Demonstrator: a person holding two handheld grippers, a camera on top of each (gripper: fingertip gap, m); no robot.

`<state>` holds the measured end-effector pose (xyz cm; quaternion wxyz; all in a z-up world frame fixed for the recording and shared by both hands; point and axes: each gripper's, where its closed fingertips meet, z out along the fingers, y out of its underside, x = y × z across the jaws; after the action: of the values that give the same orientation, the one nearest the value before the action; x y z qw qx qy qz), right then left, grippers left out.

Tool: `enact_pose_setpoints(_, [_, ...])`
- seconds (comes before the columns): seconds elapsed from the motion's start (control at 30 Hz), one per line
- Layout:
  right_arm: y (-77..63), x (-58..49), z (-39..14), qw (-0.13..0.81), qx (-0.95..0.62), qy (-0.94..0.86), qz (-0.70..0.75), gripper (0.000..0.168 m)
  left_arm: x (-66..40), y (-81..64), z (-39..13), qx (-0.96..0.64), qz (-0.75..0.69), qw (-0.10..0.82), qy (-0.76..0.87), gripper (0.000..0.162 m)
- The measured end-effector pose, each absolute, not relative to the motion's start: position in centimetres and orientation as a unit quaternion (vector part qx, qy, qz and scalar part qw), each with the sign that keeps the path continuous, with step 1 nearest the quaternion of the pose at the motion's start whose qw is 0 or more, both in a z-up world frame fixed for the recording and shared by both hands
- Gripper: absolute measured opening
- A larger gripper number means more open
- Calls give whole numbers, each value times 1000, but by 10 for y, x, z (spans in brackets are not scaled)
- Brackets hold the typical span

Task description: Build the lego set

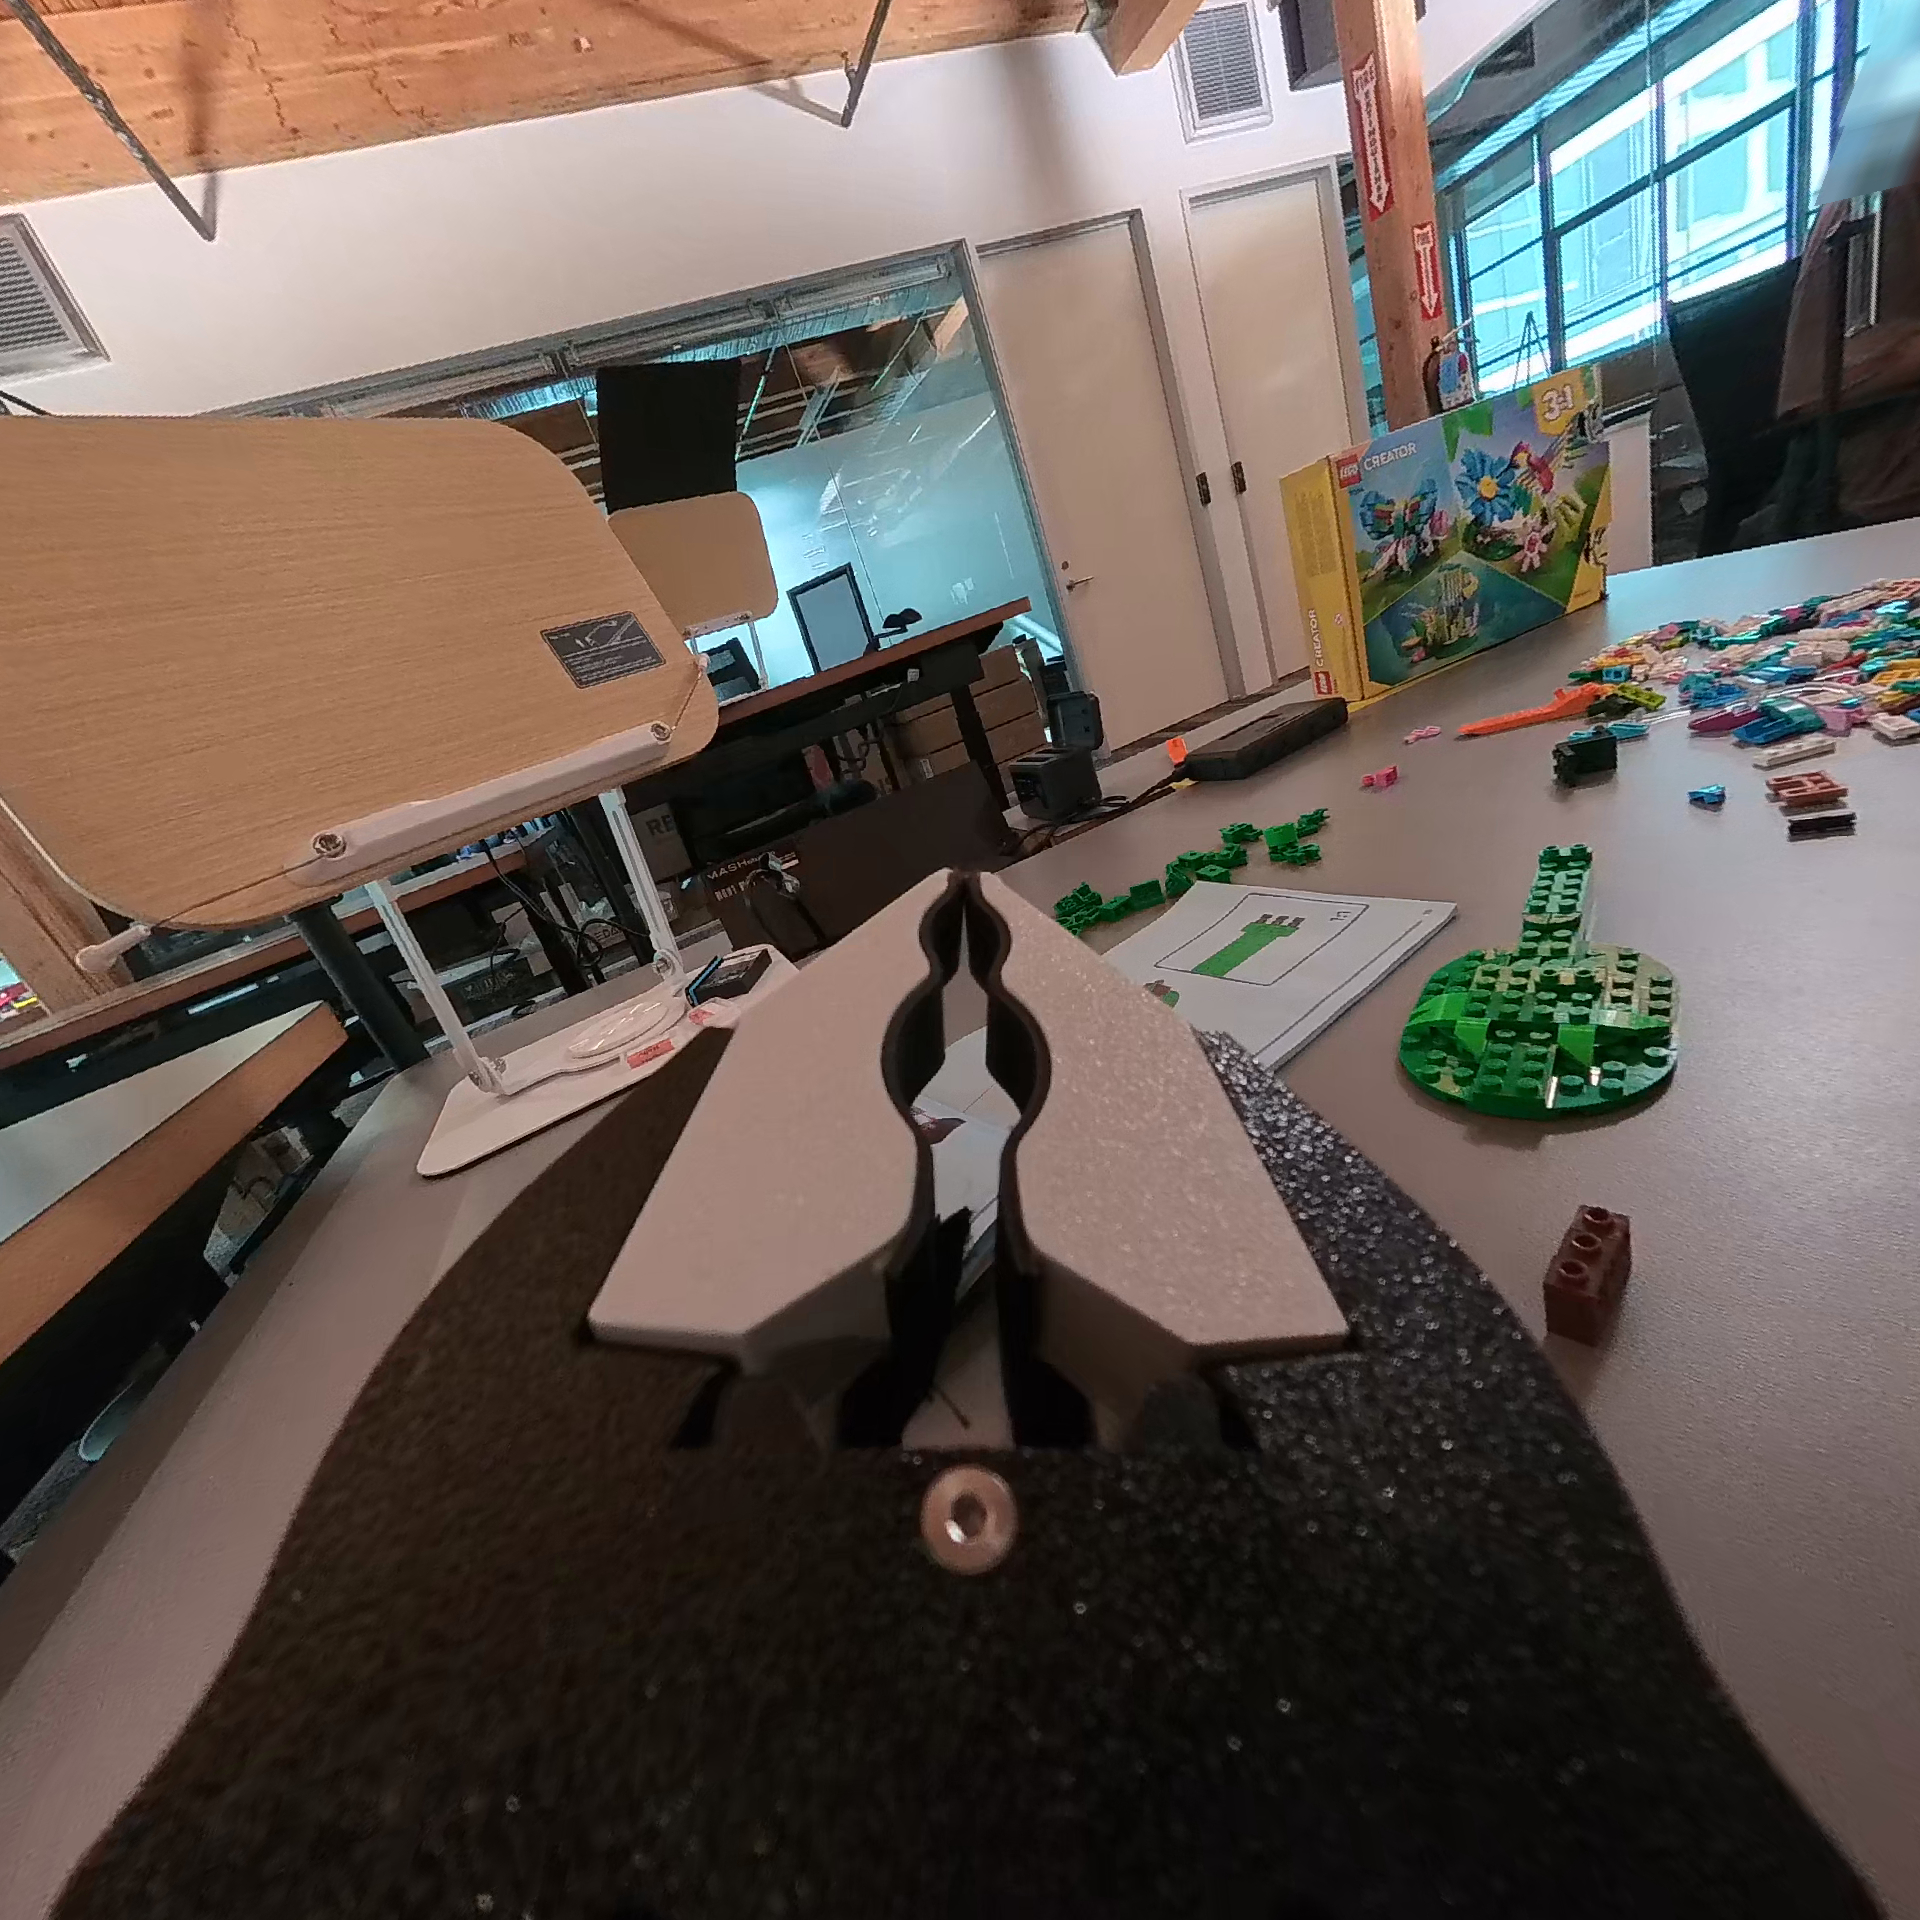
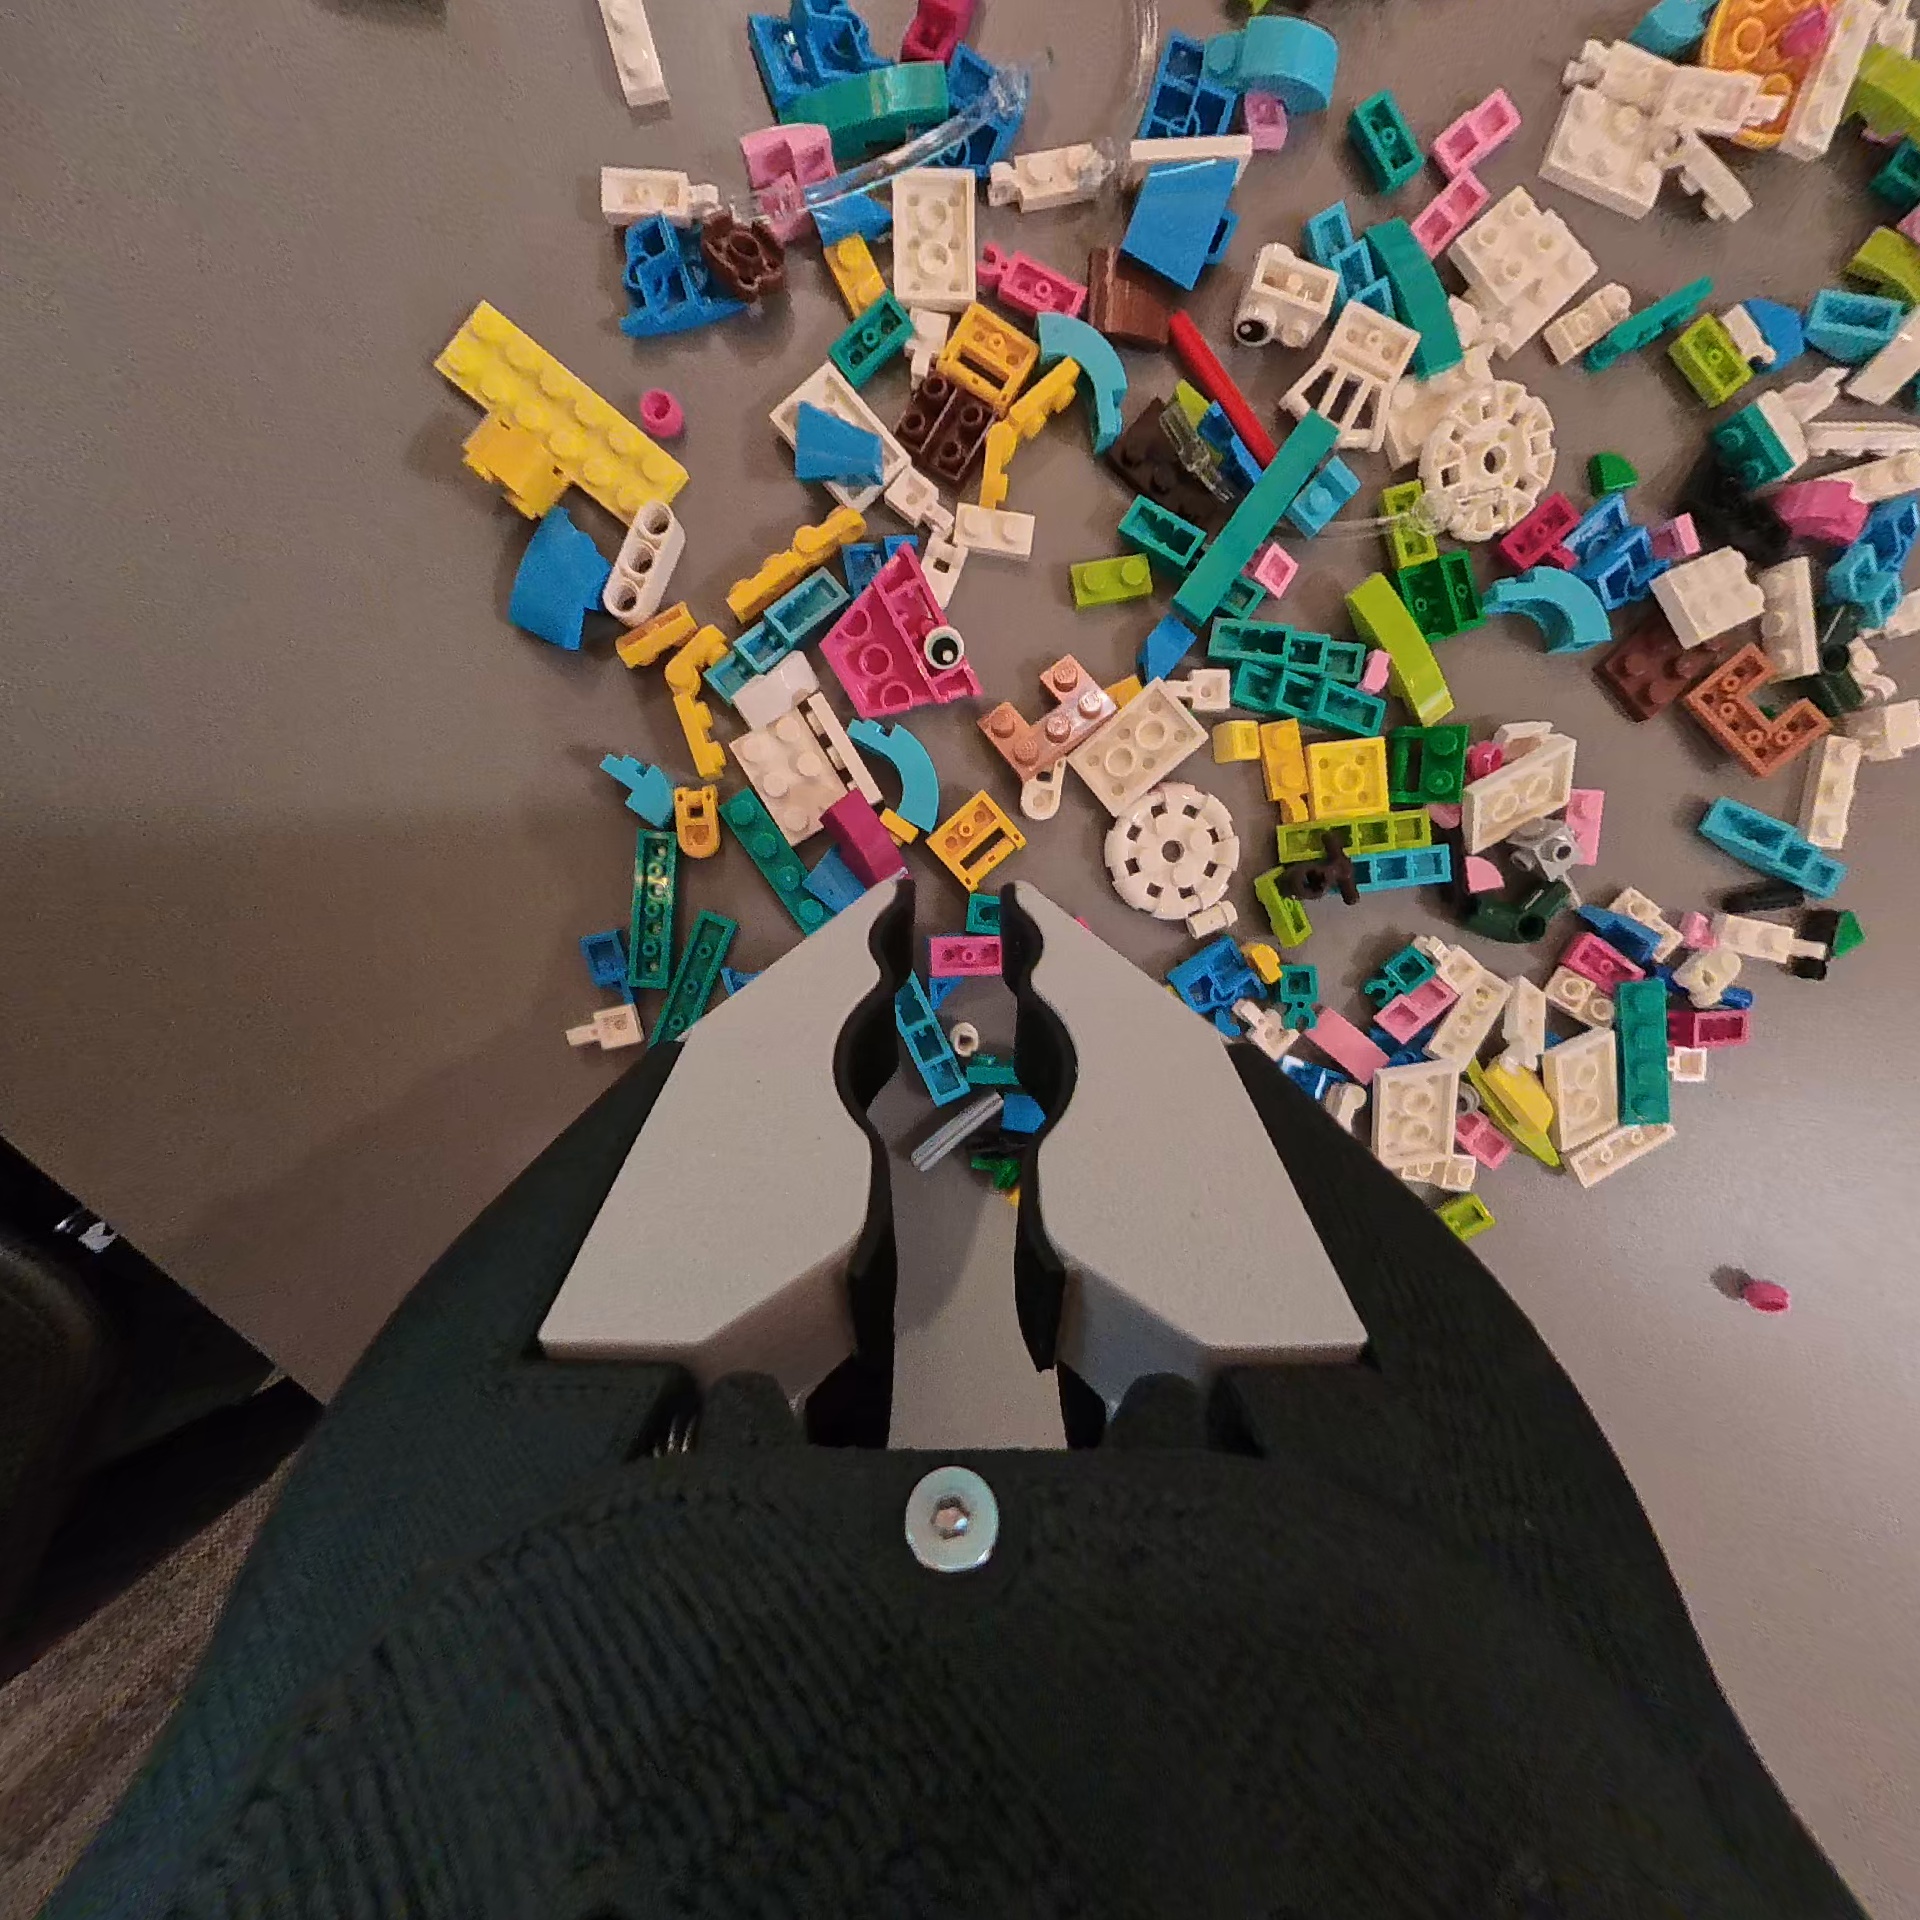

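While the right gripper (image 2: 956,914) hovers slightly open w/ nothing held over the loose multicoloured plastic brick pile (image 2: 1195,582) on the grey worktop (image 2: 260,623), risk: pinching neighbours, pieces too crowded. Left gripper (image 1: 966,883) closed, empty, near the green studded leaf-shaped build (image 1: 1538,1023).

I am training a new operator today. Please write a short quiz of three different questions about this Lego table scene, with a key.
1. True or false: the left gripper holds a brick.
2. The green build lies on the table. Which lies right beside it? A) the manual B) the box C) the yellow plate
3. Fill in: the right gripper is ____ above the loose pile, with nothing between its fingers.

Key: 1 false, its fingers are closed on nothing. 2 A. 3 open.
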<state>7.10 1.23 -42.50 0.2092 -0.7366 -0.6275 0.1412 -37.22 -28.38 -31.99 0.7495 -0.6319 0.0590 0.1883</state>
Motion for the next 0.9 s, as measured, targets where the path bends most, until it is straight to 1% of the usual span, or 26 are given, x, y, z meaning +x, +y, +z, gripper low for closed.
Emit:
enact_pose_setpoints(0.03, [12, 70, -425, 209, -735, -629, 142, 15, -372, -284, -320, -632, 188, 749, 59, 0])
enact_pose_setpoints(0.2, [10, 62, -426, 212, -728, -635, 148, 15, -372, -284, -320, -632, 189, 749, 59, 0])
enact_pose_setpoints(0.3, [11, 50, -422, 230, -716, -641, 151, 14, -372, -284, -320, -632, 189, 749, 59, 0])
enact_pose_setpoints(0.4, [14, 11, -406, 293, -686, -642, 176, 14, -372, -284, -320, -632, 188, 749, 59, 0])
enact_pose_setpoints(0.47, [10, -36, -386, 346, -654, -631, 233, 12, -371, -283, -321, -633, 186, 749, 61, 0])
enact_pose_setpoints(0.53, [-3, -88, -373, 366, -614, -637, 289, 12, -371, -283, -321, -633, 185, 749, 63, 0])
enact_pose_setpoints(0.63, [-13, -158, -378, 345, -562, -695, 285, 14, -370, -283, -320, -631, 183, 751, 62, 0])
enact_pose_setpoints(0.73, [-10, -220, -391, 311, -525, -750, 256, 22, -370, -284, -320, -630, 180, 753, 63, 0])
enact_pose_setpoints(0.9, [11, -270, -420, 224, -514, -805, 197, 24, -370, -284, -319, -628, 172, 756, 61, 0])
